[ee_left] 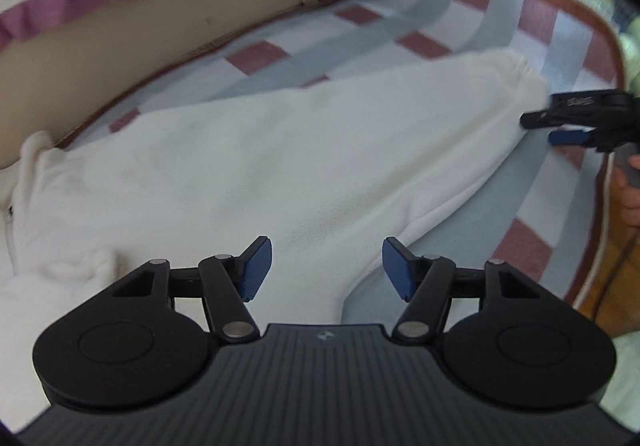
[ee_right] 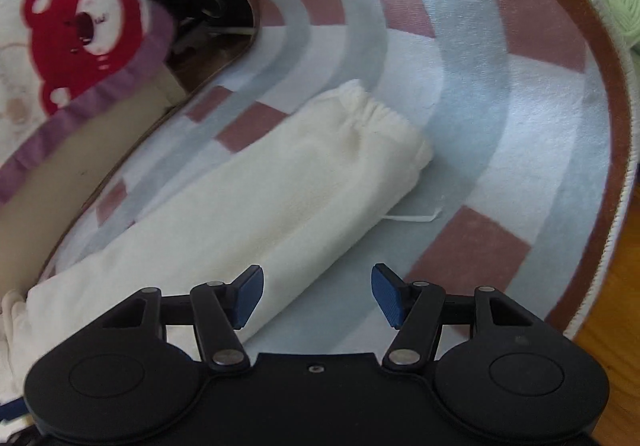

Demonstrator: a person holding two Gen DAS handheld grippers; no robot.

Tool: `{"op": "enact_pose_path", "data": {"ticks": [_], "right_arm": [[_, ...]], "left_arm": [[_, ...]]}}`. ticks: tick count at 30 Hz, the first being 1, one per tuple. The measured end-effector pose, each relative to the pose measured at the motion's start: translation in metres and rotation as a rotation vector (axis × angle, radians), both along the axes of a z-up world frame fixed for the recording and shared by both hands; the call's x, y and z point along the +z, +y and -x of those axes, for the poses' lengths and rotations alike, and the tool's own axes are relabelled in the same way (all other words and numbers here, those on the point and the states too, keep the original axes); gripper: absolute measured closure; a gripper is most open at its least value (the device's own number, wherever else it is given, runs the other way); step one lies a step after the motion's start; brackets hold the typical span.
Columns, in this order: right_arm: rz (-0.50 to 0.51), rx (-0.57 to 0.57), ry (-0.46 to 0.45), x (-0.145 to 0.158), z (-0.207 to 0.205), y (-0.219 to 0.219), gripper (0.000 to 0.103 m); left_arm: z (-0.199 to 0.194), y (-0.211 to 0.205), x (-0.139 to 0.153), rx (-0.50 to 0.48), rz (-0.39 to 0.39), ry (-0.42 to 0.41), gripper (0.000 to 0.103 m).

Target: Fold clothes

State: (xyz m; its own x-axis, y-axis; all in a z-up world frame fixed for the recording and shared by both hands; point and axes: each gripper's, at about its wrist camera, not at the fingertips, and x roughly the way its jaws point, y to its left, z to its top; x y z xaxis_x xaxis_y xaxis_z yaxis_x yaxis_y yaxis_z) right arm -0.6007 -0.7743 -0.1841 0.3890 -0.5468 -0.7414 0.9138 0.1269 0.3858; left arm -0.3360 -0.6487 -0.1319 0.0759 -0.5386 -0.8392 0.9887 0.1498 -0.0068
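So, both claws loose over the white fleece garment (ee_left: 280,150).
My left claw (ee_left: 327,268) and right claw (ee_right: 317,296) gape, gripping nothing; it lies flat on the checked blue-and-pink rug (ee_right: 460,118).

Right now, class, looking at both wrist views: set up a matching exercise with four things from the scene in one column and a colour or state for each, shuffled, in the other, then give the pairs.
Column A
1. garment
2. rug
3. bear print
4. left gripper

Column B
a. red
b. open, holding nothing
c. white, lying flat on the rug
d. checked blue, white and dusty pink, with a brown border

Pairs: 1-c, 2-d, 3-a, 4-b
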Motion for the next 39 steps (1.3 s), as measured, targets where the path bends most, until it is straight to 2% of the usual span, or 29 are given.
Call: {"op": "enact_pose_path", "data": {"ticks": [3, 6, 7, 8, 9, 10, 11, 12, 14, 19, 23, 26, 28, 29, 30, 32, 33, 35, 37, 39], "right_arm": [[0.011, -0.016, -0.015, -0.007, 0.003, -0.005, 0.037], [0.053, -0.06, -0.051, -0.013, 0.002, -0.018, 0.034], [0.084, -0.058, -0.029, -0.014, -0.003, -0.022, 0.033], [0.112, -0.046, 0.02, -0.014, -0.011, -0.025, 0.033], [0.134, -0.033, 0.07, -0.014, -0.019, -0.028, 0.034], [0.145, -0.017, 0.124, -0.013, -0.029, -0.029, 0.041], [0.151, 0.006, 0.162, -0.011, -0.039, -0.03, 0.084], [0.152, 0.03, 0.176, -0.008, -0.047, -0.029, 0.09], [0.21, 0.025, 0.168, 0.006, -0.06, -0.018, 0.09], [0.345, 0.139, -0.07, 0.059, -0.108, 0.026, 0.09], [0.411, 0.333, -0.243, 0.106, -0.172, 0.075, 0.09], [0.451, 0.559, -0.349, 0.135, -0.229, 0.124, 0.09], [0.454, 0.736, -0.356, 0.139, -0.269, 0.159, 0.086], [0.434, 0.843, -0.333, 0.134, -0.291, 0.174, 0.075], [0.417, 0.943, -0.265, 0.126, -0.311, 0.188, 0.054], [0.411, 1.049, -0.08, 0.108, -0.34, 0.211, 0.051], [0.41, 1.049, -0.031, 0.1, -0.34, 0.215, 0.05], [0.381, 1.01, -0.015, 0.088, -0.324, 0.21, 0.044], [0.323, 0.957, -0.048, 0.079, -0.292, 0.195, 0.04], [0.264, 0.898, -0.055, 0.07, -0.259, 0.181, 0.038]], "left_arm": [[-0.005, -0.008, -0.015, 0.017, -0.041, -0.006, 0.049], [-0.019, -0.005, -0.022, 0.06, -0.066, 0.024, 0.077], [-0.025, 0.001, -0.02, 0.057, -0.058, 0.056, 0.097], [-0.029, 0.007, -0.016, 0.05, -0.042, 0.084, 0.099], [-0.035, 0.014, -0.011, 0.052, -0.025, 0.091, 0.099], [-0.04, 0.022, -0.004, 0.059, -0.007, 0.091, 0.099], [-0.046, 0.03, 0.002, 0.065, 0.01, 0.091, 0.099], [-0.054, 0.037, 0.009, 0.075, 0.024, 0.089, 0.099], [-0.078, 0.057, 0.022, 0.125, 0.055, 0.093, 0.099], [-0.149, 0.113, 0.046, 0.305, 0.105, 0.108, 0.096], [-0.195, 0.159, 0.066, 0.445, 0.153, 0.105, 0.096], [-0.216, 0.186, 0.073, 0.531, 0.184, 0.122, 0.096], [-0.225, 0.195, 0.069, 0.572, 0.177, 0.125, 0.096], [-0.228, 0.199, 0.064, 0.588, 0.16, 0.124, 0.096], [-0.232, 0.202, 0.06, 0.605, 0.144, 0.122, 0.095], [-0.234, 0.206, 0.05, 0.624, 0.081, 0.106, 0.087], [-0.233, 0.207, 0.046, 0.619, 0.058, 0.097, 0.083], [-0.227, 0.212, 0.045, 0.578, 0.067, 0.069, 0.059], [-0.221, 0.214, 0.045, 0.535, 0.088, 0.035, 0.051], [-0.217, 0.209, 0.042, 0.498, 0.094, 0.007, 0.049]]}}
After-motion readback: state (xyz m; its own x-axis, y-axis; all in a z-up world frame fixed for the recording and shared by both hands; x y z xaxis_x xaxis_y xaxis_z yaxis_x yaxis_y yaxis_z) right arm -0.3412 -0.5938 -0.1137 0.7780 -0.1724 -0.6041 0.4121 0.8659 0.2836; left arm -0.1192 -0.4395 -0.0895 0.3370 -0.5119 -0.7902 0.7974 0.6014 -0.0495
